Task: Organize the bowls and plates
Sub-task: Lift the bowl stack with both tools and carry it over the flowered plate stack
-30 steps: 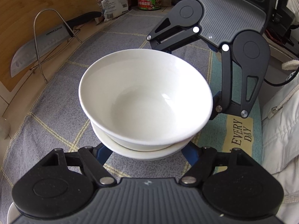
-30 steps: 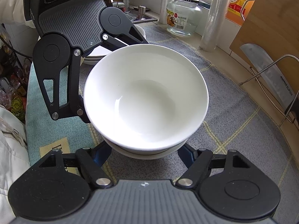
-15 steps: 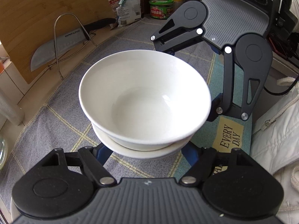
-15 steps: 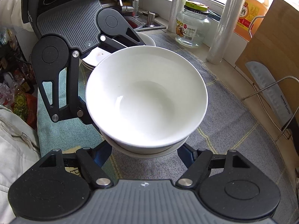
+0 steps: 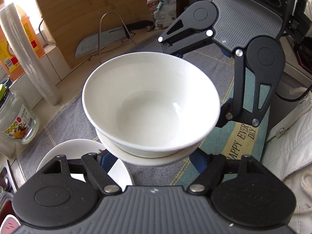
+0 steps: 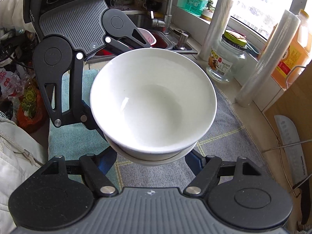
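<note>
Because two claws share the load from opposite sides, the stacked white bowls (image 5: 151,105) ride level in mid-air above the grey checked mat (image 5: 64,120), clear of the tabletop (image 5: 48,70). One bowl nests inside another, so only the lower one's rim peeks out at 6 o'clock. The left claw (image 5: 150,159) is clenched on the stack's near side, its blue fingers (image 5: 106,159) tucked under the lower rim; the right claw (image 6: 151,161) grasps the far side the same way, presumably so that neither bowl slips or tips. In the left wrist view a white plate (image 5: 78,152) lies on the mat at 7 o'clock, probably with the crockery already sorted.

Writing is sparse. A teal mat (image 5: 241,136) at 4 o'clock reads "HAPPY EVERY DAY". The cleaver (image 5: 101,42) leaning at 11 o'clock against a bamboo cutting board (image 5: 93,9) carries a blade stamp too small to read. A glass jar (image 6: 227,58) and an orange oil jug (image 6: 290,52) bear labels I cannot make out.
</note>
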### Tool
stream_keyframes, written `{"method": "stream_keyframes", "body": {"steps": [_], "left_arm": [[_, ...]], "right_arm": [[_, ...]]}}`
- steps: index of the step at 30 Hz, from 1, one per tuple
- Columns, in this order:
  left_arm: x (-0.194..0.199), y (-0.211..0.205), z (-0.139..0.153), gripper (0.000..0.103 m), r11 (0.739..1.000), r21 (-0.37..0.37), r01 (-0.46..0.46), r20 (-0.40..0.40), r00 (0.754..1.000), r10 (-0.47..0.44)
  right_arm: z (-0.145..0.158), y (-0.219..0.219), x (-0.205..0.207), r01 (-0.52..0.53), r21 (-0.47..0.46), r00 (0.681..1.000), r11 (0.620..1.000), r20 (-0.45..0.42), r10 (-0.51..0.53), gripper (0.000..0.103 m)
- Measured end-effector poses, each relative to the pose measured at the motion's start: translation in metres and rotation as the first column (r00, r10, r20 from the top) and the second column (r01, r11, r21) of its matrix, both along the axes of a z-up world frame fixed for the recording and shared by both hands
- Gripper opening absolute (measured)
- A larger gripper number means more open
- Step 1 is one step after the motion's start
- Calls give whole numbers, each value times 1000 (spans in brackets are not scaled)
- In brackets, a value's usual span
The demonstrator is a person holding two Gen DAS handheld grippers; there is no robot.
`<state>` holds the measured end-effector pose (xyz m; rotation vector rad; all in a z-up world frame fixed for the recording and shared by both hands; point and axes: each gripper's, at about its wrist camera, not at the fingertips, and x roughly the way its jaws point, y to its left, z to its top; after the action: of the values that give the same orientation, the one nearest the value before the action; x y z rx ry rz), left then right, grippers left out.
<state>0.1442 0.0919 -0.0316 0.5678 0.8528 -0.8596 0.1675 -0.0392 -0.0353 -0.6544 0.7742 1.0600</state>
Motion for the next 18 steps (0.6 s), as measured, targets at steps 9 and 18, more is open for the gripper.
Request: {"method": "stream_keyframes", "body": {"steps": [9, 18], "left_arm": [[1, 33, 5, 78, 997, 10, -76, 24, 997, 76], [13, 66, 5, 78, 991, 27, -128, 47, 991, 126]], "right_arm": [[2, 36, 10, -73, 1, 997, 997, 16, 73, 81], [-1, 78, 28, -115, -5, 993, 993, 36, 115, 81]]}}
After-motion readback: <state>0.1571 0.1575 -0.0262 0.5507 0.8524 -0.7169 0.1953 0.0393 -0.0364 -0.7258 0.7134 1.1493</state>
